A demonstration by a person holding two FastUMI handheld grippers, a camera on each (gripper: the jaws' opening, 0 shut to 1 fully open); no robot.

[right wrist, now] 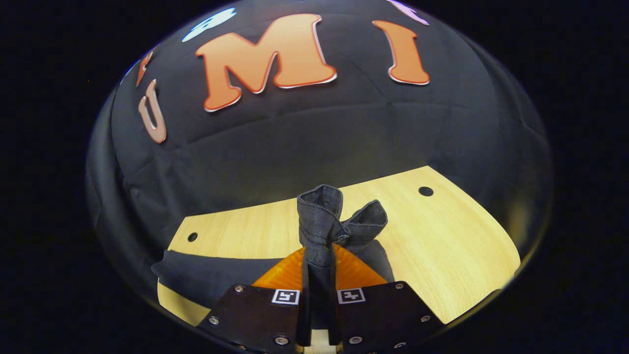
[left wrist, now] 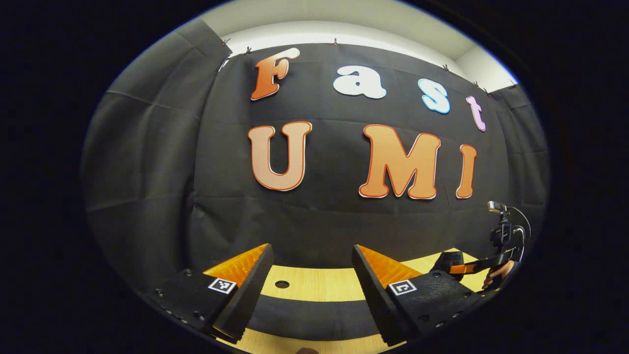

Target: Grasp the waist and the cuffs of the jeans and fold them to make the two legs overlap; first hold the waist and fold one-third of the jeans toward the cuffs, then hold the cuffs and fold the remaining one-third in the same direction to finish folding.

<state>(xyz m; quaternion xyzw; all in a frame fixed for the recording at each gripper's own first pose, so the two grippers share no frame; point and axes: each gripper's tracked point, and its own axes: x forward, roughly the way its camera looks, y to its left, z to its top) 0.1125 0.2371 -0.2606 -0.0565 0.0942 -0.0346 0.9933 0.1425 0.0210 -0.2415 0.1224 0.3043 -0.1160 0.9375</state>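
– How do the jeans (right wrist: 320, 231) look?
– Dark denim. A bunched end stands up between the right gripper (right wrist: 318, 300) fingers, its hem edges splayed at the top. The rest lies flat along the near left edge of the wooden table (right wrist: 442, 246).
– So that claw is pinching the cloth?
– Yes, both fingers pressed onto it.
– And the left gripper (left wrist: 312, 290)?
– Spread wide, holding nothing, above the table's near edge, with dark denim lying between its fingers.
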